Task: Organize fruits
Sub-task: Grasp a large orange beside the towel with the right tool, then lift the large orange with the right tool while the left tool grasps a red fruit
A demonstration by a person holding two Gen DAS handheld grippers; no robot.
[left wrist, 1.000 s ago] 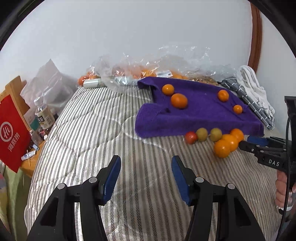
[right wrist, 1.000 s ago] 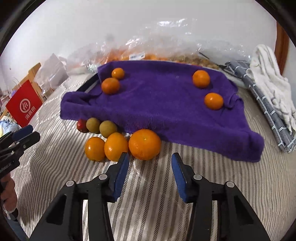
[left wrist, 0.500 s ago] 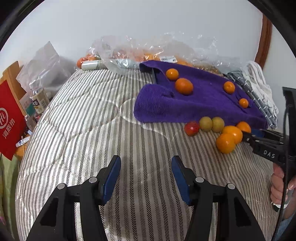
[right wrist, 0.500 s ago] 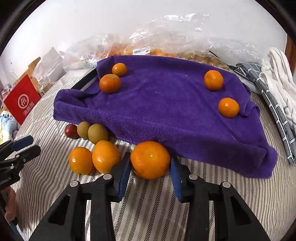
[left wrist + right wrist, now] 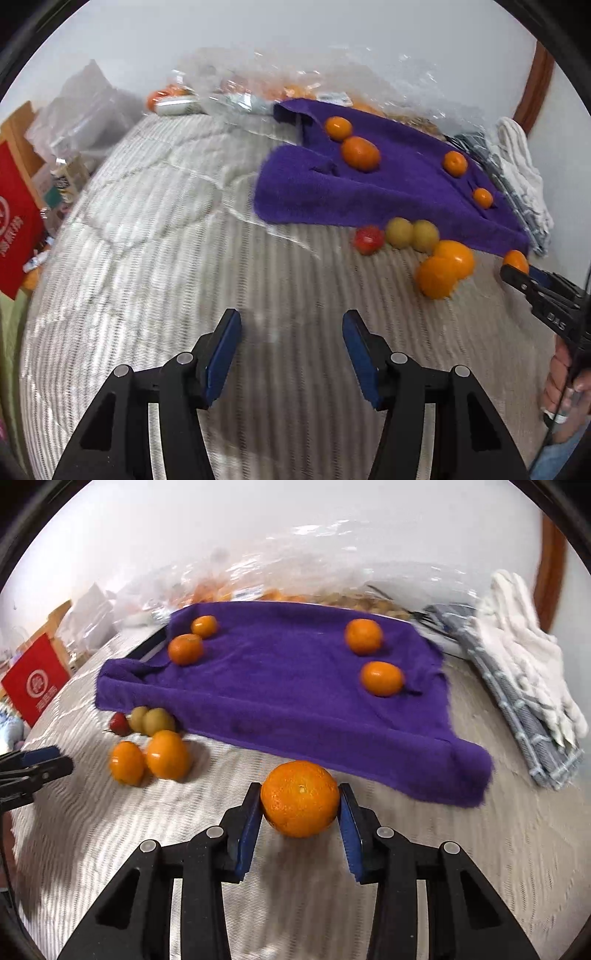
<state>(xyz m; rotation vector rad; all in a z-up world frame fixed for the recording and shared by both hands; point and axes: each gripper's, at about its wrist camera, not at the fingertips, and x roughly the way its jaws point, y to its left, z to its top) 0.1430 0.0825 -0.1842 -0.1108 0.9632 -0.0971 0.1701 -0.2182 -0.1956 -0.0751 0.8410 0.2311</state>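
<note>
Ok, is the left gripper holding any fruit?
No. The left gripper is open over bare striped bedding, nothing between its pads.

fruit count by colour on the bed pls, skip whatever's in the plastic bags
Orange: 7. Four on the purple towel, two loose on the bedspread, and one orange clamped in the right gripper.
Yellow-green: 2.
Red: 1.
Total: 10.
</note>
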